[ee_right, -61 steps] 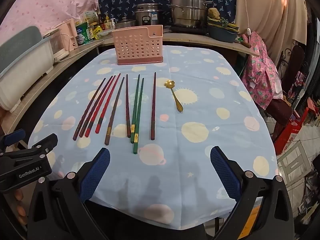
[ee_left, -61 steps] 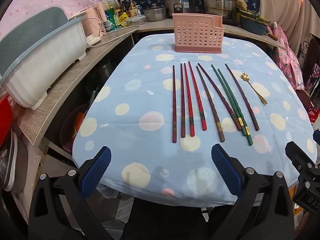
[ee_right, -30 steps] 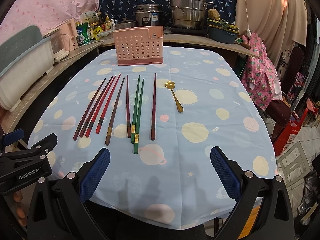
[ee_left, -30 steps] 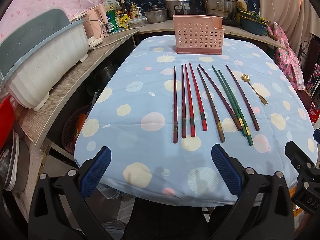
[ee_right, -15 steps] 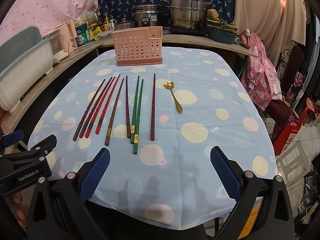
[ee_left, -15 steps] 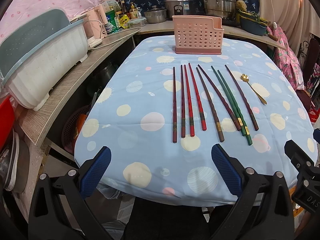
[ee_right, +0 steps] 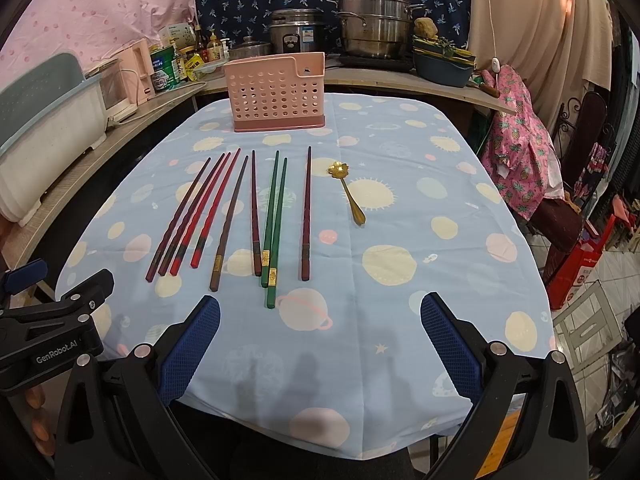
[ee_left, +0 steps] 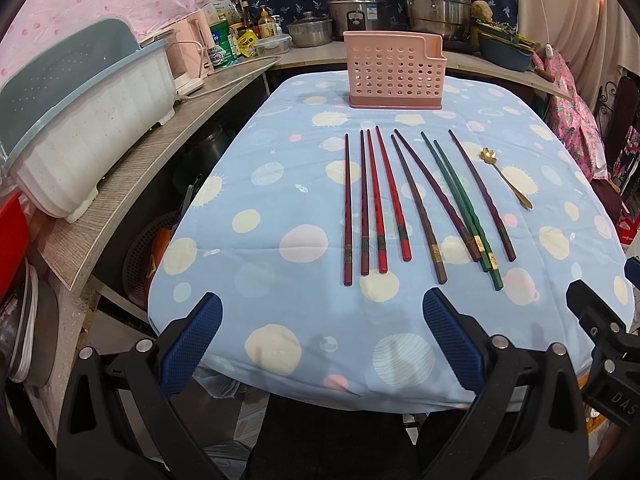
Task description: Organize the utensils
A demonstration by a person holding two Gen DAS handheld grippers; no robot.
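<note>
Nothing has shifted on the desk (ee_left: 240,208) since the earlier frames; only the views have drifted slightly. Its quilted blue cloth, printed with pale suns and planets, drapes over a rounded top. At twelve o'clock stands the pink caddy (ee_left: 394,70), rigid perforated plastic with a stepped rim. Between caddy and cameras lie the chopsticks (ee_left: 400,200), nine slim lacquered sticks in maroon, red, brown and green, tapered toward twelve o'clock, some with gilt bands near their thick ends. At about two o'clock from them rests the spoon (ee_right: 347,192), gold metal with a flower-shaped bowl. The left tongs (ee_left: 320,344) and right tongs (ee_right: 320,344) remain spread wide, gripping nothing, blue pads (ee_right: 192,344) cross-hatched.
</note>
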